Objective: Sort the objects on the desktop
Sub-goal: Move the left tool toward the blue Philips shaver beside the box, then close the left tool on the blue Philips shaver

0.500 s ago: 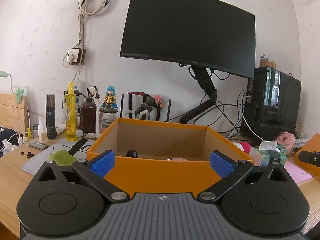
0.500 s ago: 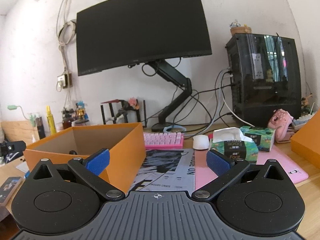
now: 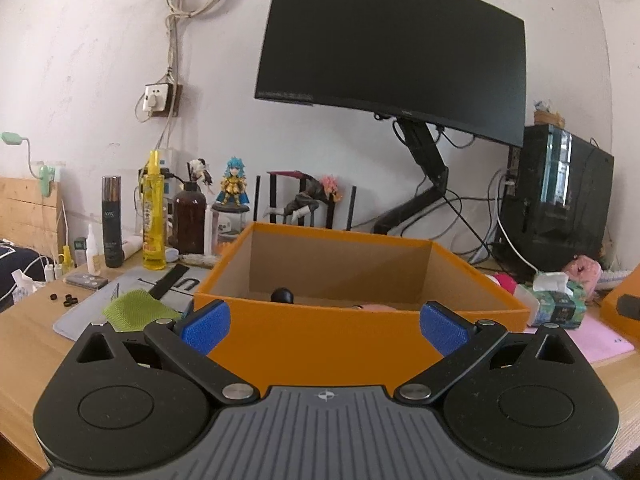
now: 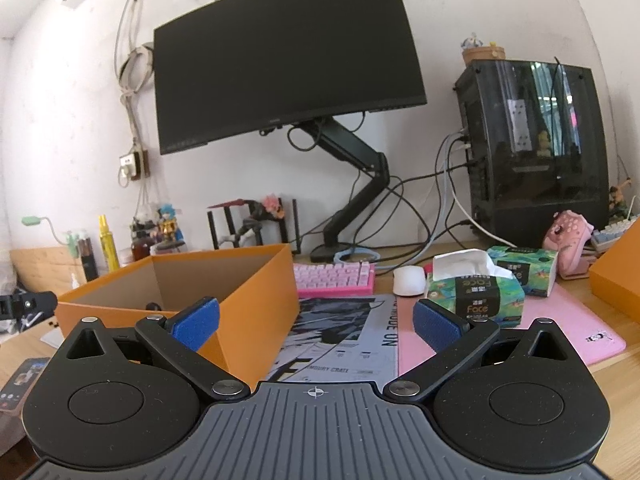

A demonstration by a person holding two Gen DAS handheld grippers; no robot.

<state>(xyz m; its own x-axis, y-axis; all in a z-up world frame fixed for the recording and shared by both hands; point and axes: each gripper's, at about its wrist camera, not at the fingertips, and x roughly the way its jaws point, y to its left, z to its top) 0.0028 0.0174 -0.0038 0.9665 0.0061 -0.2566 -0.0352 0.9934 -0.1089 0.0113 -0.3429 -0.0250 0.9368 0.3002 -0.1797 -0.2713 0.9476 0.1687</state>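
An open orange box [image 3: 352, 344] stands on the wooden desk right in front of my left gripper [image 3: 324, 326], which is open and empty. A black round thing [image 3: 282, 295] and something pink [image 3: 376, 307] lie inside the box, mostly hidden by its wall. The box also shows at the left of the right wrist view [image 4: 256, 288]. My right gripper [image 4: 316, 322] is open and empty above a printed desk mat [image 4: 340, 344]. Beyond it lie a pink keyboard [image 4: 334, 278], a white mouse [image 4: 409, 281] and two tissue packs [image 4: 476, 292].
Bottles [image 3: 153, 216], figurines [image 3: 233, 186] and a green cloth [image 3: 138, 309] on a grey mat are left of the box. A monitor on an arm [image 4: 288, 60] and a black PC case [image 4: 536, 152] stand at the back. Another orange box [image 4: 618, 272] and a pink controller [image 4: 570, 236] are at right. A phone [image 4: 20, 380] lies at far left.
Both grippers have barely moved; the views have shifted only slightly. Both stay open and empty.
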